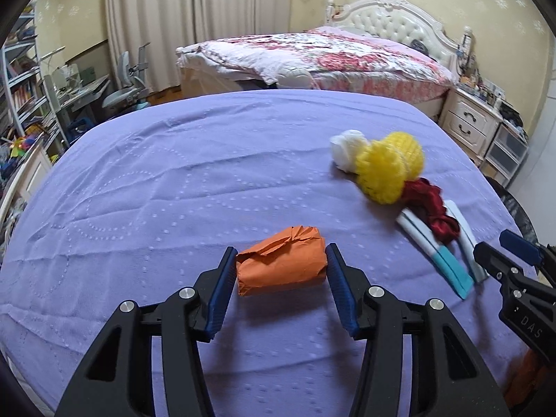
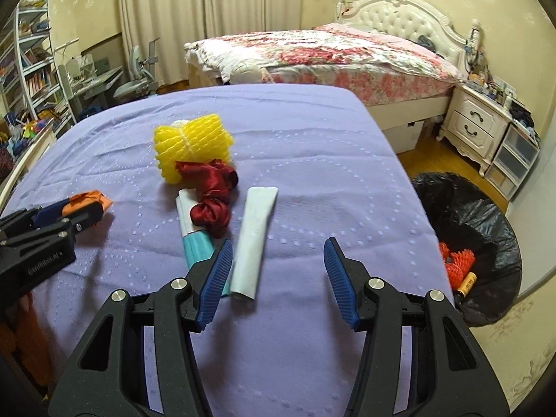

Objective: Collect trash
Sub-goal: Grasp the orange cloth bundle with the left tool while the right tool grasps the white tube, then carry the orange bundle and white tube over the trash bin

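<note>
Crumpled orange paper (image 1: 281,260) is sitting clamped in the left gripper (image 1: 281,279), risking slippage; right gripper (image 2: 278,278) is hovering half-open, empty.

Past the table in front of me, with its purple cloth (image 1: 173,173), there's a bed (image 1: 330,55) under a pink flowered cover, and a white padded headboard (image 1: 399,21) behind it. A white nightstand (image 2: 476,121) with two drawers stands beside the bed. Cream curtains (image 1: 156,17) hang along the far wall. On my left I see a grey desk chair (image 1: 125,87) and cluttered bookshelves (image 2: 27,69).
</note>
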{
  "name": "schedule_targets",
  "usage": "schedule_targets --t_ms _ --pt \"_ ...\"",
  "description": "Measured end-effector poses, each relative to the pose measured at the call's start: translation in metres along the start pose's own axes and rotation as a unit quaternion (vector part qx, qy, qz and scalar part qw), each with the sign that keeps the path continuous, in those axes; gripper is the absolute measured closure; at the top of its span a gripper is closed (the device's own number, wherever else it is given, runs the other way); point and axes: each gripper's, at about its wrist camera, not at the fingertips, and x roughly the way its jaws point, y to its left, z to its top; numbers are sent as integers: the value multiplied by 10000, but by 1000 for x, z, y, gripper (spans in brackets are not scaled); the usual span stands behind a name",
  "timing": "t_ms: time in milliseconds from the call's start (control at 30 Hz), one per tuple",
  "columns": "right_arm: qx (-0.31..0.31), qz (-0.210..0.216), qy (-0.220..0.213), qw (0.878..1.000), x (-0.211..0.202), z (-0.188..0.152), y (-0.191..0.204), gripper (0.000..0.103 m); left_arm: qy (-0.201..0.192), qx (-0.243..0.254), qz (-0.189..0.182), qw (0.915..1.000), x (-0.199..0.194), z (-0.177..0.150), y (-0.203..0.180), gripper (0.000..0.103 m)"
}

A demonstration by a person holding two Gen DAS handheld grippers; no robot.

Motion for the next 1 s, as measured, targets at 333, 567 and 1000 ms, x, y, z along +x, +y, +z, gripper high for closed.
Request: schedule_targets --t_ms 333,567,1000 --pt "-98 96 351 9993 15 6 8 75 3 -93 -27 10000 2 0 12 52" --pt "-11 95 316 9995 11 5 0 87 -42 -84 -124 9999 -1 1 8 52" --pt "584 -422 -205 9972 -27 5 -65 88 -356 376 -708 9961 -20 11 -54 52"
